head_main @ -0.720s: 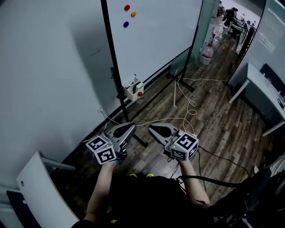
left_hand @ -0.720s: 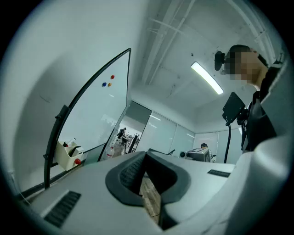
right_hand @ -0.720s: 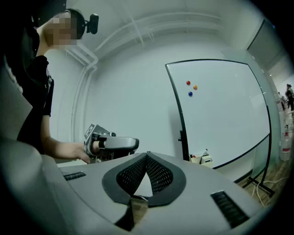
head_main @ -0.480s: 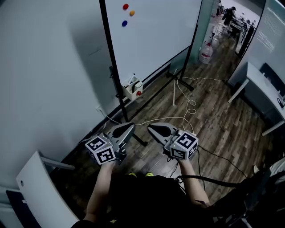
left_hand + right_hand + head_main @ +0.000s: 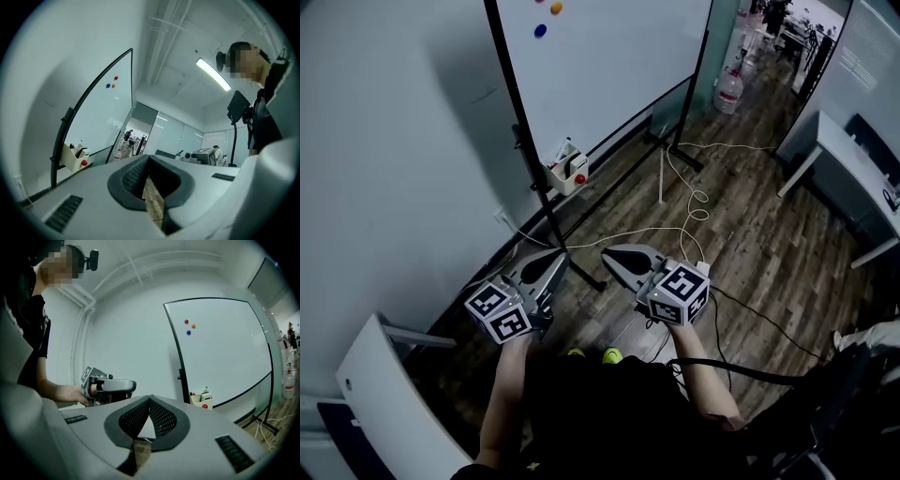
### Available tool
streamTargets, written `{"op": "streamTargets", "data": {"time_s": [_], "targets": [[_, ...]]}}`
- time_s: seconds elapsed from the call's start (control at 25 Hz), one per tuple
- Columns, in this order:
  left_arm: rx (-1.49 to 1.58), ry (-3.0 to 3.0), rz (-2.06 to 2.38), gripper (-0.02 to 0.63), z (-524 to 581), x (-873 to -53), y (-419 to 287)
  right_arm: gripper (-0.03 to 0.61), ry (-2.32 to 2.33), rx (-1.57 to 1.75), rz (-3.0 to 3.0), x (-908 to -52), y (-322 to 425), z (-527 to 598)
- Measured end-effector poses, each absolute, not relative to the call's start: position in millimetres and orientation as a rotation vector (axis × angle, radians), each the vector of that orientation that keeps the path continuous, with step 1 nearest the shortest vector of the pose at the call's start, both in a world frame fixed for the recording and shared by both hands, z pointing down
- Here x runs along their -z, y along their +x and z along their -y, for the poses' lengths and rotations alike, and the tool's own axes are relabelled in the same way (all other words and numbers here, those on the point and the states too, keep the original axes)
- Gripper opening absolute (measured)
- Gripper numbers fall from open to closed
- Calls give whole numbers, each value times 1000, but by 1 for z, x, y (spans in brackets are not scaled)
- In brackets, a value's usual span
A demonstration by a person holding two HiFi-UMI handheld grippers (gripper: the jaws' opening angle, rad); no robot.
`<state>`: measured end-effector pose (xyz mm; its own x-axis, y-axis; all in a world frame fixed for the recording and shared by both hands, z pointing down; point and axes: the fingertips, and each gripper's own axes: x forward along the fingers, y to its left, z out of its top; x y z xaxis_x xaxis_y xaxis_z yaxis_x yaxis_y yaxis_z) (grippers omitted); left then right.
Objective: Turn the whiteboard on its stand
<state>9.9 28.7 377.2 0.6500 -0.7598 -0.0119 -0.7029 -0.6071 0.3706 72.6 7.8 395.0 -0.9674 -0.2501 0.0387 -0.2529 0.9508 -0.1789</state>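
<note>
The whiteboard (image 5: 609,56) stands on a black-framed stand (image 5: 517,141) by the wall, well ahead of both grippers. Coloured magnets (image 5: 189,326) stick near its top, and a cream marker tray (image 5: 565,173) hangs on the near post. My left gripper (image 5: 559,255) is held low in front of the person's body, shut with nothing between its jaws. Beside it my right gripper (image 5: 609,254) is shut and empty too. Neither touches the board. The left gripper view shows the board (image 5: 105,117) edge-on at the left. In the right gripper view the board (image 5: 225,357) stands beyond the left gripper (image 5: 112,386).
A white cable (image 5: 689,202) loops over the wooden floor by the stand's feet. A water bottle (image 5: 727,91) stands behind the board. A white desk (image 5: 848,173) is at the right, a white chair back (image 5: 389,403) at the lower left, and the wall (image 5: 394,141) close on the left.
The head view has shifted, so the board sits higher and further left in the picture. Both grippers have drifted slightly left and down, still shut.
</note>
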Motion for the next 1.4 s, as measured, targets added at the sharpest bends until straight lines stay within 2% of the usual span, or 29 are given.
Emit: {"op": "streamTargets", "data": {"time_s": [0.28, 0.6, 1.4], "targets": [[247, 2506, 1208, -11, -30, -383, 5, 15, 383, -324, 3049, -410, 78, -8], [202, 2436, 1317, -11, -33, -401, -33, 15, 375, -377, 3016, -431, 65, 2], [203, 2513, 1211, -11, 98, -396, -90, 15, 505, -265, 3009, -404, -4, 109]]}}
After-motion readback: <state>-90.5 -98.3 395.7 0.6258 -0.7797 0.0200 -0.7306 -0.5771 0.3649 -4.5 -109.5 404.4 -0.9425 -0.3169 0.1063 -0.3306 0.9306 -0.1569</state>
